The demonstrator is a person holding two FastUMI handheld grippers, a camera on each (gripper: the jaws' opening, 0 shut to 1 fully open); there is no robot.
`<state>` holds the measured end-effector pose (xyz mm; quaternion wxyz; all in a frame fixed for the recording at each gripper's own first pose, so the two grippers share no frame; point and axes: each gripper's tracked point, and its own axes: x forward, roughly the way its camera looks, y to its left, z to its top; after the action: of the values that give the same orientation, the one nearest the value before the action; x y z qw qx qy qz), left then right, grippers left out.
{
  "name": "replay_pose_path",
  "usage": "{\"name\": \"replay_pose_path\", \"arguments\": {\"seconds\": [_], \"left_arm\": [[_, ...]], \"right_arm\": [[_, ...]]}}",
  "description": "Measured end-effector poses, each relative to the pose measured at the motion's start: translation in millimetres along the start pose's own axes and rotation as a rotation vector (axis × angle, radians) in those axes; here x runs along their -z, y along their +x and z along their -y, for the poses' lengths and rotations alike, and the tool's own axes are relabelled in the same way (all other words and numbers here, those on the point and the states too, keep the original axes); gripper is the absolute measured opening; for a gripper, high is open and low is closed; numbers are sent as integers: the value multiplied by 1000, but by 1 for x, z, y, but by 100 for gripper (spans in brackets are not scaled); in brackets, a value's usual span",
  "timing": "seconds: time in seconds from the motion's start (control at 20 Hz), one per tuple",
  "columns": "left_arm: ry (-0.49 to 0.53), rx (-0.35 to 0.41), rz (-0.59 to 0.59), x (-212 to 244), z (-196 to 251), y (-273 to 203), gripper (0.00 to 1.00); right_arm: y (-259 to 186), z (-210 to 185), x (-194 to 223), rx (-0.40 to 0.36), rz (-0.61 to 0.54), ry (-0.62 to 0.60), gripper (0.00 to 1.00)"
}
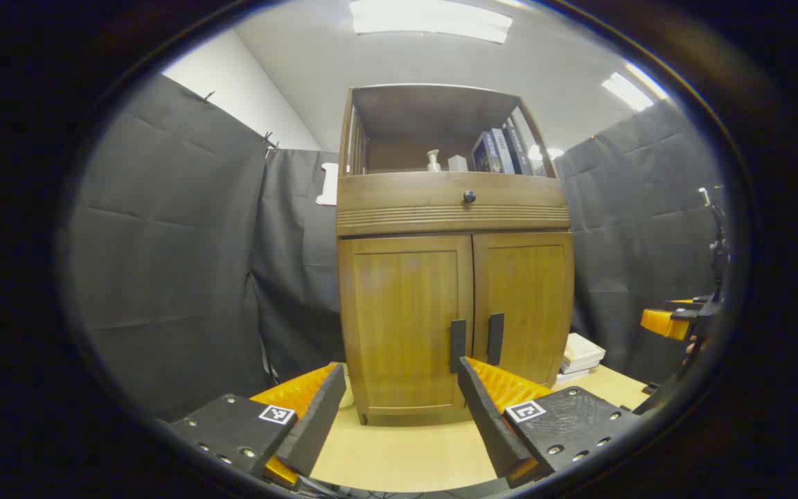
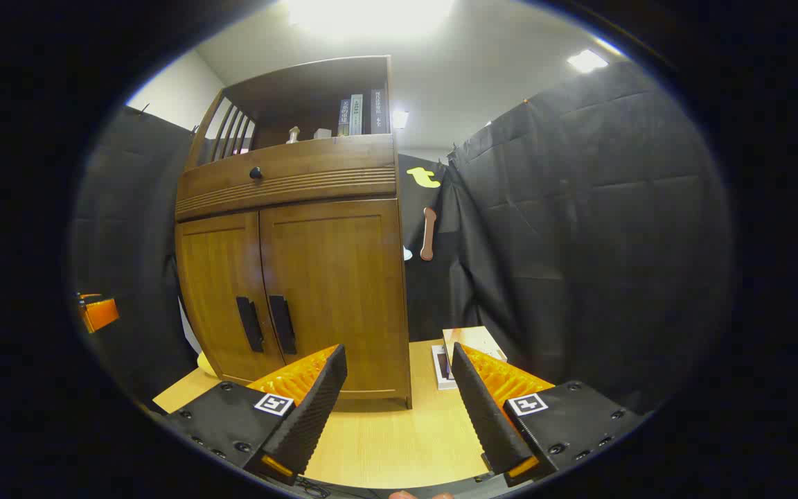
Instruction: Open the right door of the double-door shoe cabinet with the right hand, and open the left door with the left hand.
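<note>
A wooden shoe cabinet (image 1: 451, 277) stands on a light table, both doors closed. In the left gripper view its left door (image 1: 406, 312) and right door (image 1: 527, 298) each carry a dark vertical handle, the left handle (image 1: 457, 344) and the right handle (image 1: 494, 338). My left gripper (image 1: 399, 378) is open, a short way in front of the left door. In the right gripper view the cabinet (image 2: 295, 277) sits left of centre with its right handle (image 2: 281, 324) and left handle (image 2: 249, 323). My right gripper (image 2: 399, 364) is open, off the cabinet's right front corner.
A drawer with a round knob (image 1: 469, 197) and an open shelf holding books (image 1: 499, 149) top the cabinet. Flat white boxes (image 1: 581, 355) lie on the table (image 1: 406, 450) right of it. The other gripper (image 1: 669, 320) shows at the right edge. Black cloth walls surround the table.
</note>
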<state>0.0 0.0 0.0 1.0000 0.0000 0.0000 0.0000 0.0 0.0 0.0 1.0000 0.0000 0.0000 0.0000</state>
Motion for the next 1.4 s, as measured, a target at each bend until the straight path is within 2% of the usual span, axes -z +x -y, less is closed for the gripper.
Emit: {"name": "replay_pose_path", "arguments": {"seconds": [0.55, 0.9, 1.15, 1.2, 1.4], "left_arm": [[-38, 28, -1, 22, -44, 40, 96], [-34, 36, -11, 29, -51, 39, 96], [-35, 40, -15, 36, -61, 28, 94], [-40, 41, -18, 37, -62, 25, 92], [-47, 42, -29, 51, -70, 16, 96]], "right_arm": [[16, -47, 3, 0, 1, -34, 97], [15, -67, 2, -10, 6, -5, 94], [19, -77, 6, -31, -13, 7, 96], [22, -80, 4, -36, -12, 7, 95], [39, -91, -15, -56, 37, -12, 96]]}}
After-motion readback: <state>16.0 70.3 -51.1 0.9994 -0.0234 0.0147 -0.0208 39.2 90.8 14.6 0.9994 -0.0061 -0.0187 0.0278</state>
